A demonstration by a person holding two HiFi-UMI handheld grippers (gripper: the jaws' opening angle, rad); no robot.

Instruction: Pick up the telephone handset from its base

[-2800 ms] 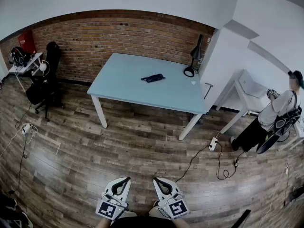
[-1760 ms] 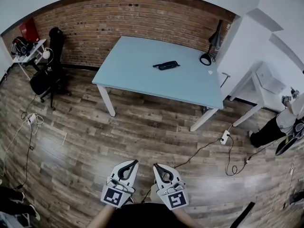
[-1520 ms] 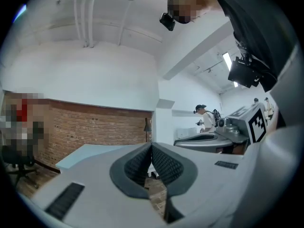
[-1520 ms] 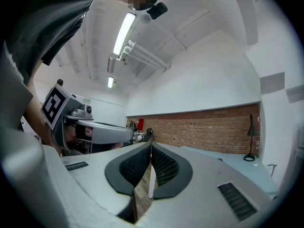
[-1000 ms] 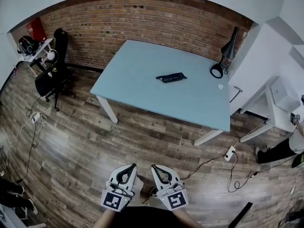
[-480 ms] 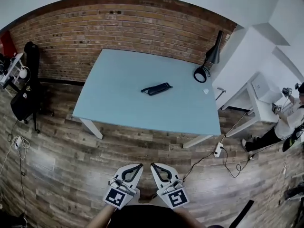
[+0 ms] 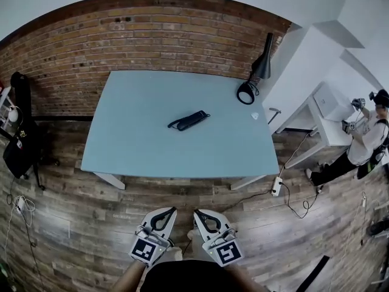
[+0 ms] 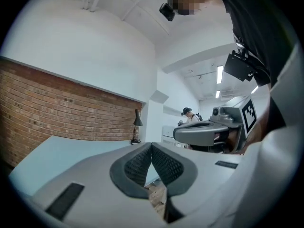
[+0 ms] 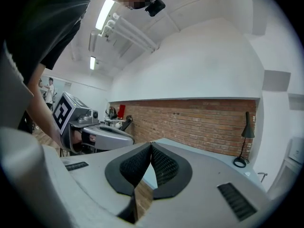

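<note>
Heads up, the left gripper (image 7: 170, 211) and right gripper (image 7: 197, 213) are both pinched fully shut on nothing, just short of the table's (image 7: 140, 151) near edge, and the telephone handset (image 7: 189, 120) lies mid-table, so arriving without opening up probably just shoves the phone across that slick top.

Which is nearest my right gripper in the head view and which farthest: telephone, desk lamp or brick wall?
1. The telephone, in the middle of the table, ahead of the right gripper.
2. The desk lamp, at the table's far right corner.
3. The brick wall, behind the table.
</note>
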